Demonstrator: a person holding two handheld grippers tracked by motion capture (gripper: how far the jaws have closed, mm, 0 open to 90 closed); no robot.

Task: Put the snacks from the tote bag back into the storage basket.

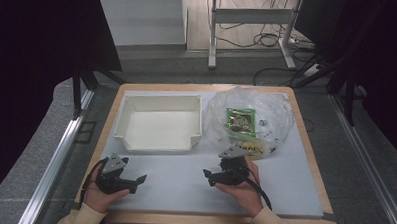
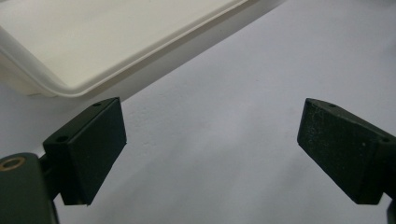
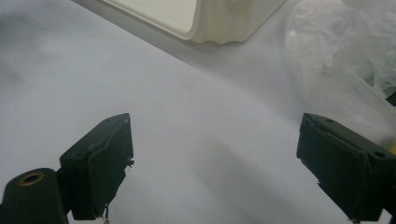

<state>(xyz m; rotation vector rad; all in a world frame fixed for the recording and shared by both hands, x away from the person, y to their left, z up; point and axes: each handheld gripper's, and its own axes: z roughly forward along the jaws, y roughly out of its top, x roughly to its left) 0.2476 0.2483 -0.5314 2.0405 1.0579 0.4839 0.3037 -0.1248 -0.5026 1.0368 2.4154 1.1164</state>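
The left hand-held gripper (image 1: 134, 181) rests at the near left of the worktop (image 1: 184, 186), held in the person's left hand (image 1: 101, 193), and its two black jaws stand wide apart with nothing but bare white surface between them, as the left gripper view (image 2: 210, 154) shows. The right hand-held gripper (image 1: 210, 176) sits at the near middle-right in the right hand (image 1: 244, 191), released likewise: the right gripper view (image 3: 212, 172) has its two jaws spread with only the white surface between. Each gripper carries one grey three-cornered plate on top. Just beyond the right gripper, almost touching its plate, lies one crumpled clear plastic bag (image 1: 276, 114) on the far right of the worktop; the right gripper view catches its edge (image 3: 327, 70) at the right. Inside the bag I count one green packet (image 1: 240, 120) lying flat, and one yellowish item (image 1: 250, 146) at its near edge, too blurred to identify. On the far left stands one empty white tray (image 1: 123, 124), well apart from the left gripper and just beside the bag; its rim shows in the left gripper view (image 2: 93, 79) and its corner in the right gripper view (image 3: 219, 28).
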